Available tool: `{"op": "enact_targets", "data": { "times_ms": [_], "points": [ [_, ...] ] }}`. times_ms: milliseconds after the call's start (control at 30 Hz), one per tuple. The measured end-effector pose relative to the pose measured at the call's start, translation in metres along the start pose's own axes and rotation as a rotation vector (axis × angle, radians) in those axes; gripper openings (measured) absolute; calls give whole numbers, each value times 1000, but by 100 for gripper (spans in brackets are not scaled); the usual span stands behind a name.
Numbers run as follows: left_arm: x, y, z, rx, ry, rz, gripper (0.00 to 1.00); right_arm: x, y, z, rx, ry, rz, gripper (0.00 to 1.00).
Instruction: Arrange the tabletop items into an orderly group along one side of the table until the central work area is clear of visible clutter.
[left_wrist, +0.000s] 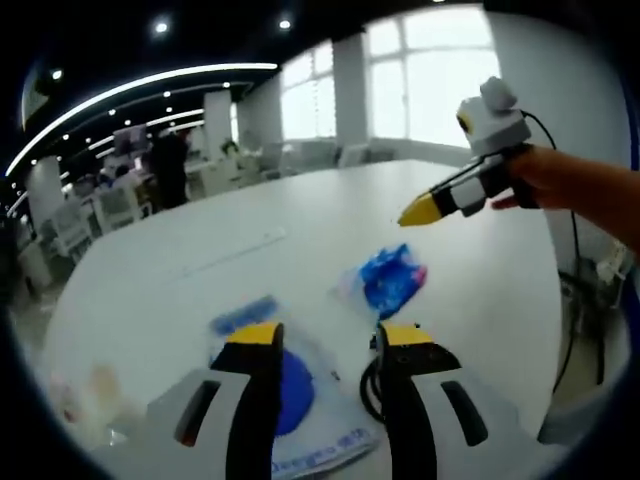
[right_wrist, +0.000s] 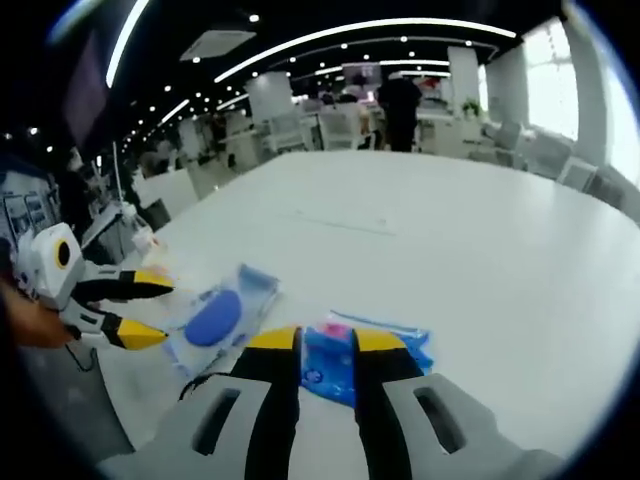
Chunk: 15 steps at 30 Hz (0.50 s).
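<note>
A: Well, going left to right in the left gripper view: the left gripper (left_wrist: 328, 340) rises from six o'clock with its yellow-tipped black jaws spread wide and nothing between them; it hovers over the white tabletop (left_wrist: 200, 260).

B: And under it?

A: At seven o'clock lies a clear plastic pouch with a round dark-blue disc inside (left_wrist: 290, 390), partly hidden by the left jaw; a black cable loop (left_wrist: 368, 385) lies just beside the right jaw.

B: Further right?

A: Just past centre, toward four o'clock, sits a small clear packet with a bright blue and pink item (left_wrist: 392, 280), apart from the pouch; at two o'clock the right gripper (left_wrist: 418, 212) comes in, held by a person's hand (left_wrist: 545, 178), off the table; I cannot tell from there how its jaws stand.

B: The right gripper view, then?

A: At nine o'clock the left gripper (right_wrist: 158, 312) shows with its jaws parted and empty; at seven o'clock the pouch (right_wrist: 222, 312) rests near the table's edge; at six o'clock the right gripper (right_wrist: 326, 340) has its jaws only a little apart, gripping nothing, and the blue packet (right_wrist: 345, 362) lies flat on the tabletop (right_wrist: 450, 230) just beyond their tips, showing through the gap between them.
</note>
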<state>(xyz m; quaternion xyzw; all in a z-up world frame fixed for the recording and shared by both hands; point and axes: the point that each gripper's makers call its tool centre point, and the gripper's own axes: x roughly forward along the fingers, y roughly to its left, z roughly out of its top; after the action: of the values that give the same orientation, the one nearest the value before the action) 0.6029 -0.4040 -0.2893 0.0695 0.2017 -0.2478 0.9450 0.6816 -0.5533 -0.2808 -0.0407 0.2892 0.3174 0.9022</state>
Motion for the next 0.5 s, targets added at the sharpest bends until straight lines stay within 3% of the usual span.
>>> {"op": "enact_targets", "data": {
  "times_ms": [500],
  "points": [
    [-65, 33, -39, -115, 24, 106, 37, 31, 64, 20, -103, 27, 108, 26]
  ]
}}
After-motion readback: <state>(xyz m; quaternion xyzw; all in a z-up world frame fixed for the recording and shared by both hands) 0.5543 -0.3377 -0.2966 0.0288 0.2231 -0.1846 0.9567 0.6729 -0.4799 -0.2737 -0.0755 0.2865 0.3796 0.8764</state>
